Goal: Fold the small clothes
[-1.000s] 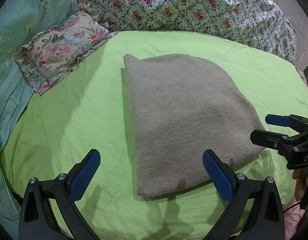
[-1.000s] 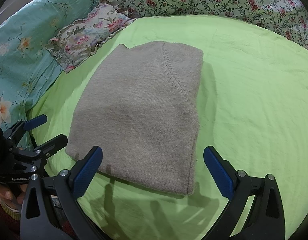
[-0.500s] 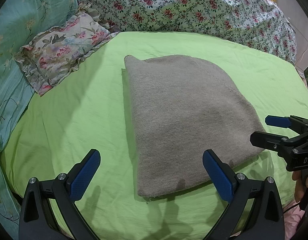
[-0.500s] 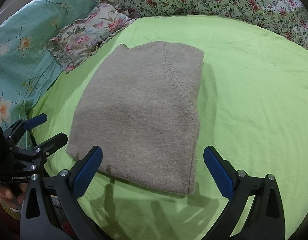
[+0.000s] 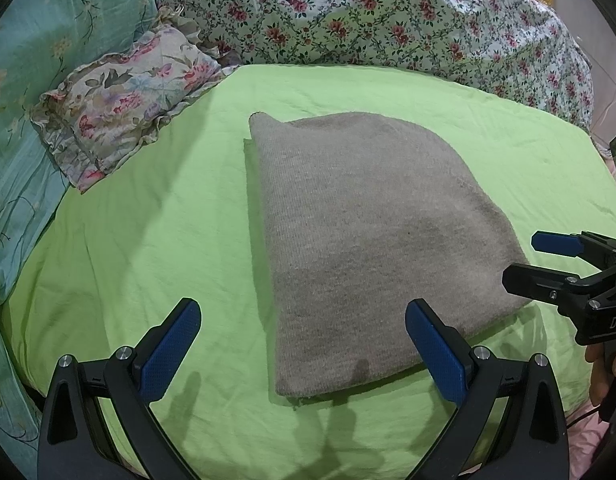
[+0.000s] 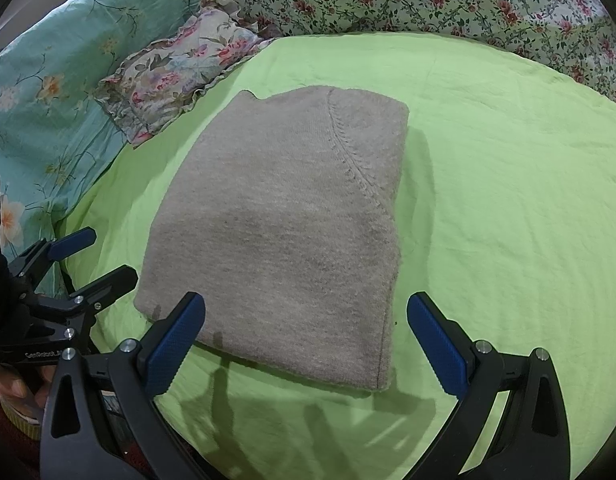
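A grey knit garment (image 5: 372, 240) lies folded into a compact, roughly rectangular stack on the lime-green sheet (image 5: 127, 260). My left gripper (image 5: 303, 344) hovers open just short of the garment's near edge and holds nothing; its right pad overlaps the near right corner in the left wrist view. In the right wrist view the same garment (image 6: 287, 232) shows a curved seam near its far right corner. My right gripper (image 6: 305, 340) is open and empty over the near hem. Each gripper shows in the other's view: the right gripper (image 5: 522, 260) at the garment's right corner, the left gripper (image 6: 111, 254) at its left corner.
A frilled floral pillow (image 5: 119, 108) lies at the far left of the sheet, with a teal floral duvet (image 5: 35, 60) beyond it. A floral quilt (image 5: 388, 12) is bunched along the back. A person's hand (image 6: 11, 388) holds the left gripper's handle. Bare green sheet (image 6: 508, 200) spreads right.
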Motion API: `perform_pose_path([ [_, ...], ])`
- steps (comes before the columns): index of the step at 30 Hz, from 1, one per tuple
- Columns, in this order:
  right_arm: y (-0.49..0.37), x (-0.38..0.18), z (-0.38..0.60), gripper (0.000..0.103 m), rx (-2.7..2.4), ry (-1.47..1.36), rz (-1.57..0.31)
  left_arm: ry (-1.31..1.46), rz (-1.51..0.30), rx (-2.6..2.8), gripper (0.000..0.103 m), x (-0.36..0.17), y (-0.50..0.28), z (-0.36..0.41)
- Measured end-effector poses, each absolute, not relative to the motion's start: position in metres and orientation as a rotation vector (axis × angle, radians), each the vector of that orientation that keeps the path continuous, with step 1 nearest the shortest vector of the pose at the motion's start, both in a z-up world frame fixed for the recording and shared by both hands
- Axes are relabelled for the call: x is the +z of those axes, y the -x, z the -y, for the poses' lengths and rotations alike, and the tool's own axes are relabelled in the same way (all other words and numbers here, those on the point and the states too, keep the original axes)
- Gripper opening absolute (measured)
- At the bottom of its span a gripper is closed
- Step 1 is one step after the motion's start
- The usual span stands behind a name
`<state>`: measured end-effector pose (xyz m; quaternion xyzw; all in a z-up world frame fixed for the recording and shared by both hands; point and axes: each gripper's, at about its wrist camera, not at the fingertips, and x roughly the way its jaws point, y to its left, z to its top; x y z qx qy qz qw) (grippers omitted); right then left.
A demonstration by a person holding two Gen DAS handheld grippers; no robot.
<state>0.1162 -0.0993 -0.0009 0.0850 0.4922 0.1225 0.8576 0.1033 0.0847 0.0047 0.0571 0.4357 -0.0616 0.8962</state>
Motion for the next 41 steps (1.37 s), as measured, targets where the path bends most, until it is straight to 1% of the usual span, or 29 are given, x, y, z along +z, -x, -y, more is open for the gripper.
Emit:
perform_pose_path([
  [28,-0.127,0.007,0.111,0.101,0.253,-0.175,-1.030,-0.113,-0.878,-0.113,0.102,0.010,-0.118,-0.081],
  [41,-0.136,-0.001,0.111,0.101,0.272,-0.205,-1.053,-0.121,-0.898,-0.101,0.102,0.005,-0.120,-0.080],
])
